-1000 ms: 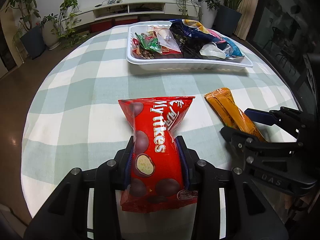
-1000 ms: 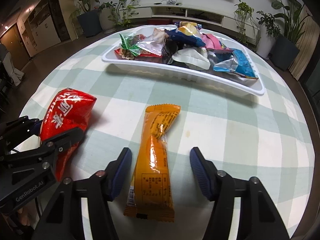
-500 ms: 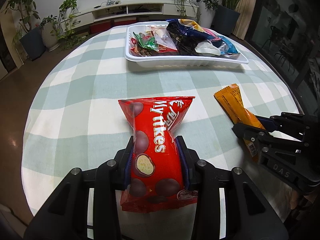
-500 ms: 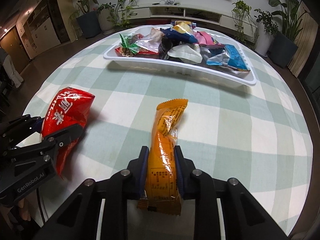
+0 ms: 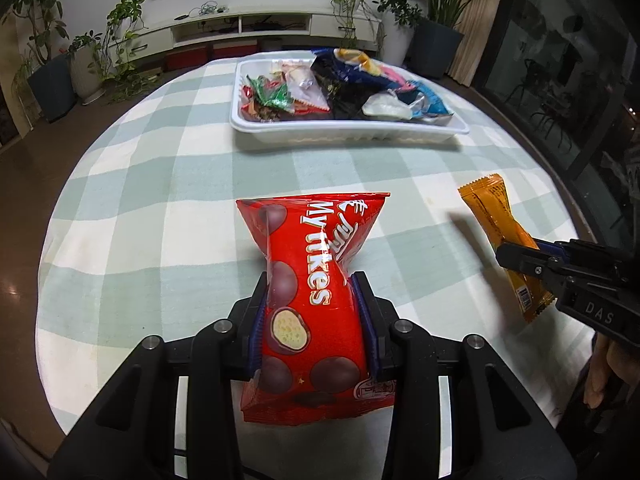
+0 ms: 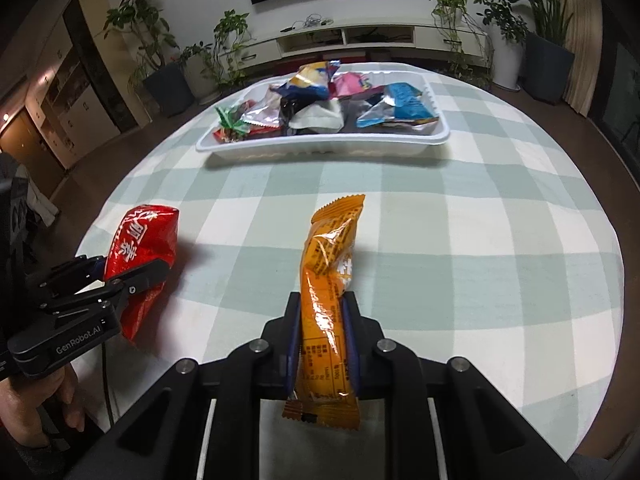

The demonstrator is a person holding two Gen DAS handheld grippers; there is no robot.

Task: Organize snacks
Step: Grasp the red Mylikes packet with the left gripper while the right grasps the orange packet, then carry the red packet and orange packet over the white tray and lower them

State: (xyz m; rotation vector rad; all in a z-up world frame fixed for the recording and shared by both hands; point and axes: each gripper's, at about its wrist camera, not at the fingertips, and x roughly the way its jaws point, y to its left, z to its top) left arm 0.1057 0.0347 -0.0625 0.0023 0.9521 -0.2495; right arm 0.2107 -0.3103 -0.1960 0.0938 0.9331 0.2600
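My left gripper [image 5: 312,312] is shut on a red Mylikes snack bag [image 5: 316,280], held above the near part of the checked table; the bag also shows in the right wrist view [image 6: 140,252]. My right gripper [image 6: 322,332] is shut on an orange snack packet [image 6: 328,292], lifted off the cloth; the packet shows at the right of the left wrist view [image 5: 500,232]. A white tray [image 5: 344,133] heaped with several snack packs stands at the far side of the table, and shows in the right wrist view too [image 6: 320,148].
The round table has a green and white checked cloth [image 5: 160,208]. Potted plants [image 6: 168,80] and a low white TV cabinet [image 5: 248,28] stand beyond it. Each gripper shows in the other's view, left [image 6: 80,300] and right [image 5: 568,276].
My right gripper closed on the orange packet and lifted it off the cloth. Both grippers rose and drew back a little. The left grip on the red bag is unchanged.
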